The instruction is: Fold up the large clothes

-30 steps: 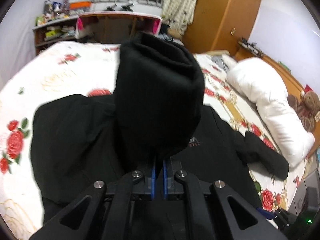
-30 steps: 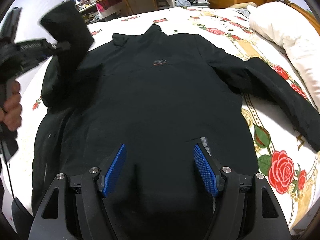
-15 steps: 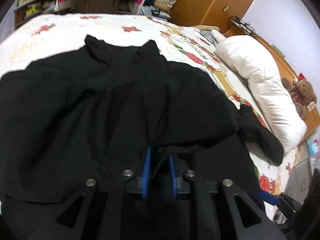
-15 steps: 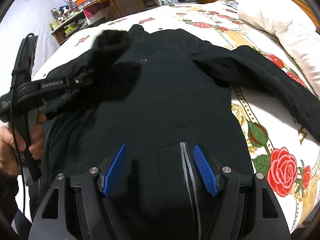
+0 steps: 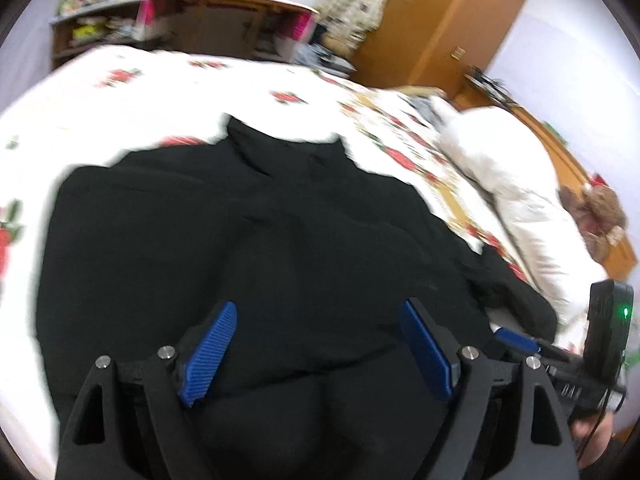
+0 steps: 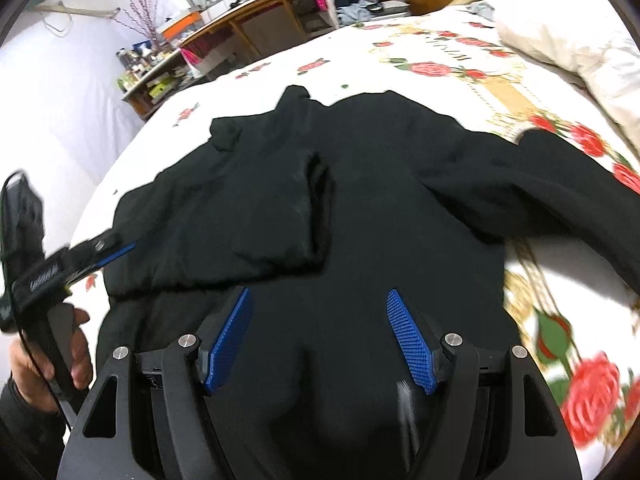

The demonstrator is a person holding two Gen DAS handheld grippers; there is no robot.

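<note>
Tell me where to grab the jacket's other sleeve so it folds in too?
Probably at the cuff end of the sleeve that lies stretched out flat across the bedspread. Come from the right with the open right gripper, pinching top and bottom. That free end lifts easily and can swing over the jacket, like the folded sleeve.

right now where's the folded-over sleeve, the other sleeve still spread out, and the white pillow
folded sleeve [image 6: 256, 216], right wrist view, middle of the sleeve lying across the jacket's chest
spread sleeve [image 6: 560, 184], right wrist view, mid-length, on the bedspread
white pillow [image 5: 516, 184], left wrist view, its middle
</note>
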